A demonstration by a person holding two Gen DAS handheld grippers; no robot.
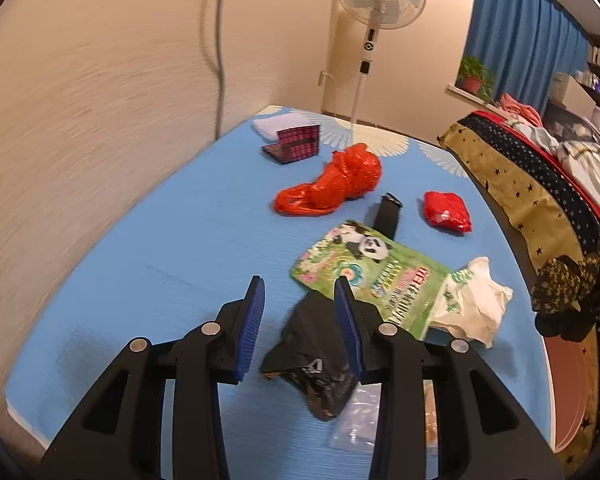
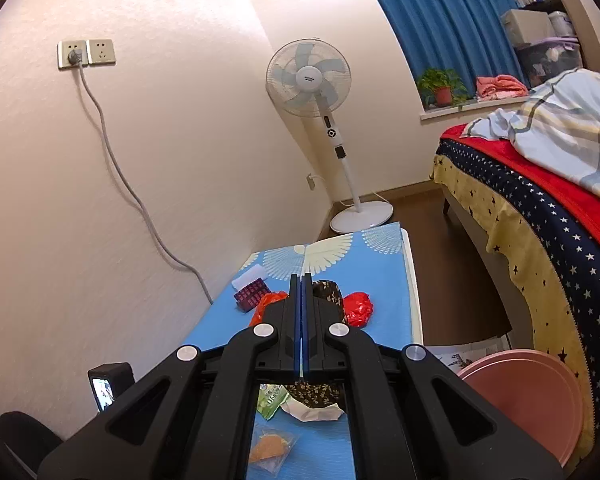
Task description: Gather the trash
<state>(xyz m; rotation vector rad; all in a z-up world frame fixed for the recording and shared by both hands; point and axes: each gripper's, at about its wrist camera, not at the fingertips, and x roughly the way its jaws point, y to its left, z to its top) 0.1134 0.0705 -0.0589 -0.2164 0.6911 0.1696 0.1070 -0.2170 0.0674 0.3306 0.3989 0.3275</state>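
My left gripper (image 1: 300,292) is open, low over a blue table (image 1: 148,248), with a crumpled black bag (image 1: 312,364) lying between and just below its fingers. Ahead of it lie a green panda pouch (image 1: 364,268), a white plastic bag (image 1: 476,300), an orange-red bag (image 1: 336,184), a small red wrapper (image 1: 446,210) and a black strap (image 1: 388,216). My right gripper (image 2: 301,278) is shut, held above the table; a dark patterned cloth piece (image 2: 330,292) hangs at its fingers, but the grip is unclear. A clear snack packet (image 2: 272,448) lies under it.
A red checked box (image 1: 296,142) and a white cloth (image 1: 278,124) sit at the table's far end. A pink basin (image 2: 532,400) stands on the floor at the right, beside a bed (image 2: 540,200). A standing fan (image 2: 320,92) is beyond the table. A phone (image 2: 104,388) stands at the left.
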